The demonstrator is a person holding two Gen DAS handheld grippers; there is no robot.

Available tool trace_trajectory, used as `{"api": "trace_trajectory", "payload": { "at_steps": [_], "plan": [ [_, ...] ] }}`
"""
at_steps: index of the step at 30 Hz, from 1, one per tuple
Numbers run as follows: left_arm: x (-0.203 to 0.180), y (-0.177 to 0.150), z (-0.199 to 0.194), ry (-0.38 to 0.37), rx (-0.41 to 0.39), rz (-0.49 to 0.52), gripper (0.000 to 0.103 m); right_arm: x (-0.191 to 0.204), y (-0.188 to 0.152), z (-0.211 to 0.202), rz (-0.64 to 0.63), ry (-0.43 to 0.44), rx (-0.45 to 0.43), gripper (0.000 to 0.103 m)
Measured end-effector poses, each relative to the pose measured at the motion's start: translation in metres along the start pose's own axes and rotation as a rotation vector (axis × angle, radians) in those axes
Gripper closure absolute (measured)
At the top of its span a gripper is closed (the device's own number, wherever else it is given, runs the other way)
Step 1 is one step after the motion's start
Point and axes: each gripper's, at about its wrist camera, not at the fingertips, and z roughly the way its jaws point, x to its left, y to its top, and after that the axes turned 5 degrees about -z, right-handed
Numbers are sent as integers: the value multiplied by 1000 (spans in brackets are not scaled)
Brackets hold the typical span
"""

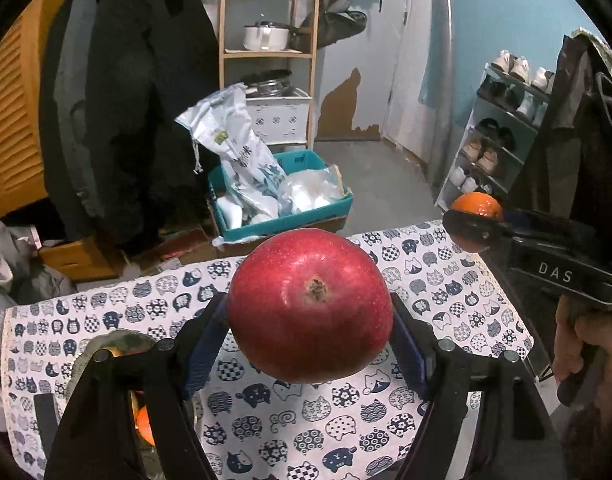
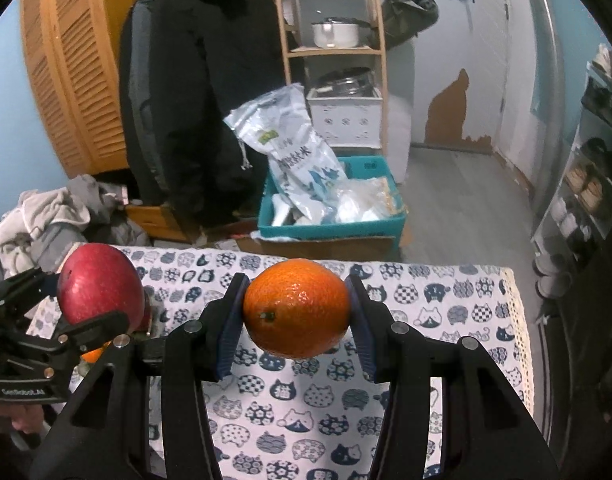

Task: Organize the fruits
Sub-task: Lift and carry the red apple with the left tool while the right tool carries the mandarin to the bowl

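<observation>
Apple (image 1: 310, 306): red, pinched in the left gripper (image 1: 311, 334) above the cat-print cloth (image 1: 346, 432); orange (image 2: 297, 308): clamped in the right gripper (image 2: 296, 326); dish (image 1: 120, 342) with fruit lies lower left, nearer the left gripper.

The room is dim and bluish, lit from overhead. Small glints sit on the apple (image 1: 310, 308) and the orange (image 2: 297, 307), and the orange throws a soft shadow on the counter (image 2: 426, 320). Fisheye bends walls and shelves, with black corners. Detail is soft and grainy.
</observation>
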Motion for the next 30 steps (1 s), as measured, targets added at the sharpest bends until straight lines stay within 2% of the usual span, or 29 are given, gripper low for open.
{"api": "trace_trajectory", "payload": {
  "at_steps": [13,30],
  "plan": [
    [44,-10,-23,29,-12,-63,25,59,12,24,-56,90,19,55],
    [159,-52,-29,154,30,-236,25,157,20,85,-111,241,93,55]
  ]
}}
